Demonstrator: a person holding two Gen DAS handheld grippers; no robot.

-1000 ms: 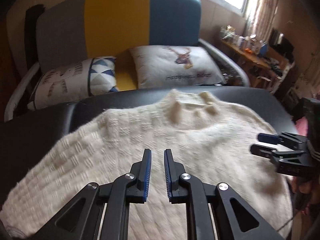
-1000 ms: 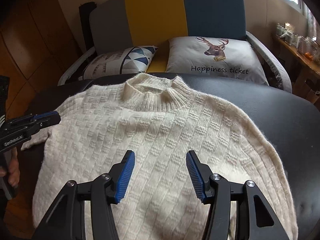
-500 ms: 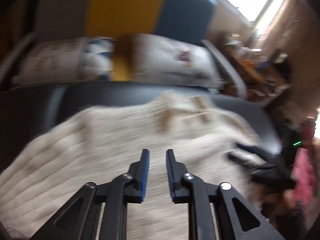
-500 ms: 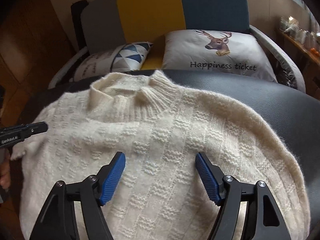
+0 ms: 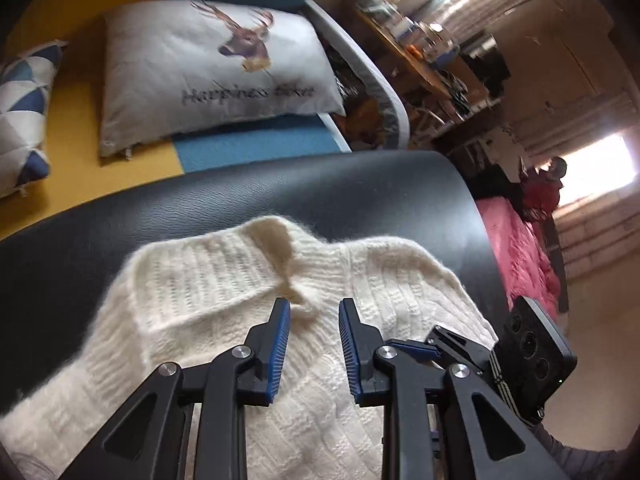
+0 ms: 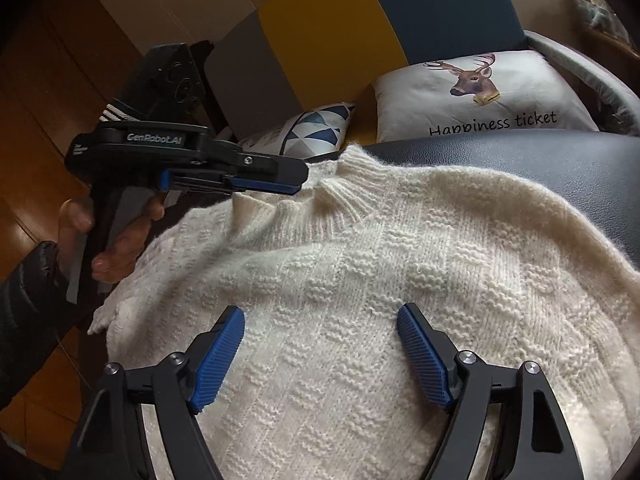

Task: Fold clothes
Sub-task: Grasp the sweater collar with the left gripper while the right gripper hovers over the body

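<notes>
A black leather surface (image 6: 560, 168) carries a cream knitted sweater (image 6: 360, 280), which fills the centre and six o'clock part of the right wrist view, its ribbed collar (image 6: 352, 184) toward twelve o'clock. Behind it, at one o'clock, a deer-print cushion (image 6: 480, 96) lies on a yellow and blue sofa (image 6: 332, 40). The right gripper (image 6: 320, 356) hangs over the sweater's body with its jaws spread wide and empty. The left gripper (image 5: 314, 344) sits at the collar, its jaws parted and the folded knit between them, not pinched. At nine o'clock a hand (image 6: 116, 240) holds that gripper's handle.
</notes>
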